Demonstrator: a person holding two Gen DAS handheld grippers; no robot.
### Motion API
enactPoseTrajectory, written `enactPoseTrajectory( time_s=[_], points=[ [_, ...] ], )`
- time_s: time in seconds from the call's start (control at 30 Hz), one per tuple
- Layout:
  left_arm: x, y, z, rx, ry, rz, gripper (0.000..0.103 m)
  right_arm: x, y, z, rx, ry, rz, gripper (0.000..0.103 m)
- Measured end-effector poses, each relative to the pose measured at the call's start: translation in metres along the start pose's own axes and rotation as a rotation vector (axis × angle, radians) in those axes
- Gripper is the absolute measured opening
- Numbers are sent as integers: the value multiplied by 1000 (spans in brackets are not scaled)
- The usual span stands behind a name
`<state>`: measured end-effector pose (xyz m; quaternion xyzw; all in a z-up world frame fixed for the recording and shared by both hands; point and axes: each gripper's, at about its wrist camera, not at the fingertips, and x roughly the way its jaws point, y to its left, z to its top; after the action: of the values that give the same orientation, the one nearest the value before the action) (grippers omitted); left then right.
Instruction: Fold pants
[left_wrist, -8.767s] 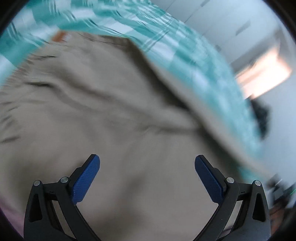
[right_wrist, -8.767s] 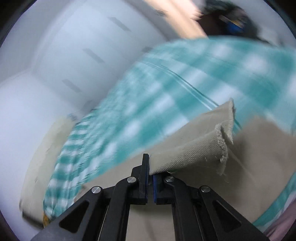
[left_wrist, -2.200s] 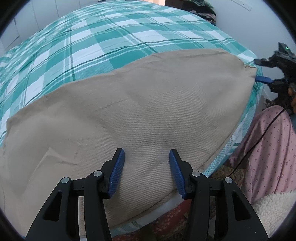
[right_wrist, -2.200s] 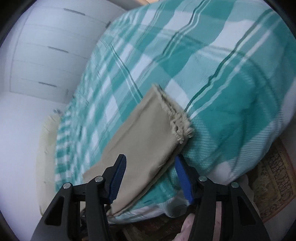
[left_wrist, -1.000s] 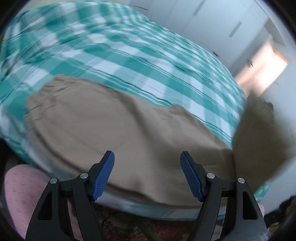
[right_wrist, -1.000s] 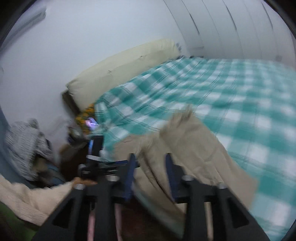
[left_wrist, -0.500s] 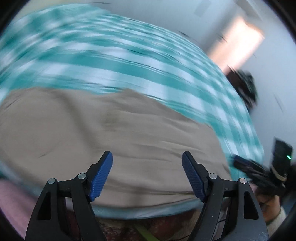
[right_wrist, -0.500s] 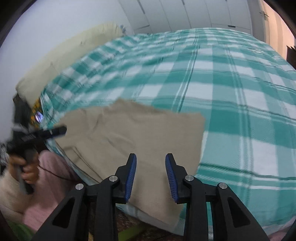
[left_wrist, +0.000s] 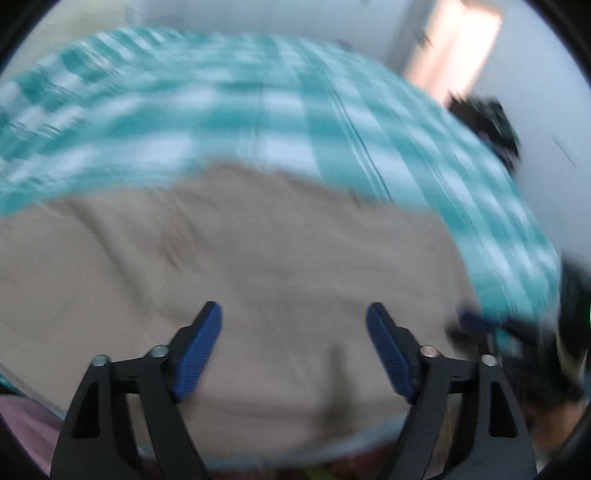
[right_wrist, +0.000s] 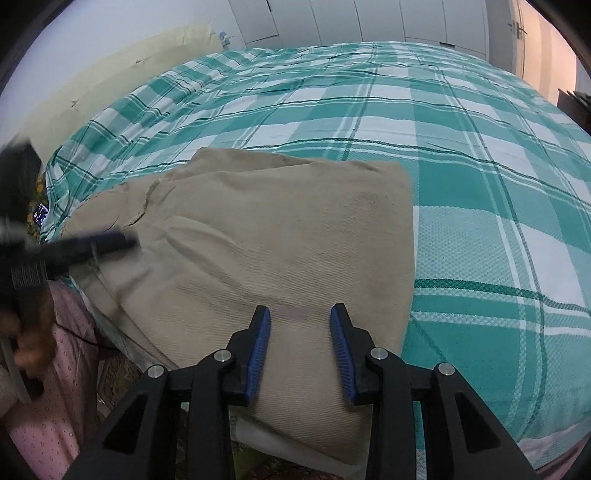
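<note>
Beige pants (right_wrist: 277, 229) lie folded into a thick rectangle at the near edge of the bed, with a pocket seam showing at their left end. My right gripper (right_wrist: 301, 314) hovers just over their near right part, jaws partly open, nothing between the pads. The blurred left wrist view shows the same pants (left_wrist: 258, 258). There my left gripper (left_wrist: 292, 314) hangs above them, its jaws opening wide and gripping nothing. The left gripper (right_wrist: 92, 243) also appears as a dark blur at the pants' left end. The right gripper (left_wrist: 476, 321) shows blurred at the right.
A teal and white plaid bedcover (right_wrist: 480, 184) spreads behind and right of the pants. A person's hand (right_wrist: 29, 343) and pink dotted clothing (right_wrist: 55, 387) are at the lower left. A cream headboard (right_wrist: 110, 81) and white wardrobe doors (right_wrist: 369, 18) stand behind.
The left jaws have spread wider and that view has swung across the pants. The right gripper has come down closer to the pants' near edge; the pants now lie flat and folded.
</note>
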<state>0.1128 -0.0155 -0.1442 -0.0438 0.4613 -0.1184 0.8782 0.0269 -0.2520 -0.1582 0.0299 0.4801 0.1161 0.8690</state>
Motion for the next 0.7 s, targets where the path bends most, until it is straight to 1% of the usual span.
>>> enactPoseTrajectory(
  time_s=[0.03,0.07,0.1,0.17,0.2,0.23,0.27,0.3,0.33,0.37,0.43,0.53,0.7],
  points=[
    [3,10,12,-30,-47,50,101,0,1,0,-6,-2,-6,35],
    [7,17,22,-57,-82,74,102,0,3,-2,-14,-4,-12,35],
    [19,28,35,-89,-97,85,102,0,4,-2,-27,-6,-22,35],
    [47,42,49,-107,-53,99,102,1,6,-3,-39,-11,-32,35],
    [67,51,53,-107,-12,102,102,1,6,-4,-38,-16,-33,35],
    [79,57,50,-106,23,101,102,1,6,-4,-36,-18,-31,35],
    [101,67,44,-106,107,90,102,1,5,-5,-35,-19,-30,35],
    [113,73,38,-101,137,60,103,2,5,-5,-35,-19,-26,35],
    [110,74,33,-84,78,39,103,2,6,-5,-38,-18,-25,35],
    [104,74,31,-86,49,31,103,2,8,-5,-44,-17,-30,35],
    [102,74,31,-80,53,28,103,3,10,-6,-50,-21,-44,35],
    [103,72,28,-59,50,35,103,3,7,-6,-22,-21,-34,35],
    [100,72,26,-51,48,45,103,3,7,-5,-24,-16,-34,35]
  ],
)
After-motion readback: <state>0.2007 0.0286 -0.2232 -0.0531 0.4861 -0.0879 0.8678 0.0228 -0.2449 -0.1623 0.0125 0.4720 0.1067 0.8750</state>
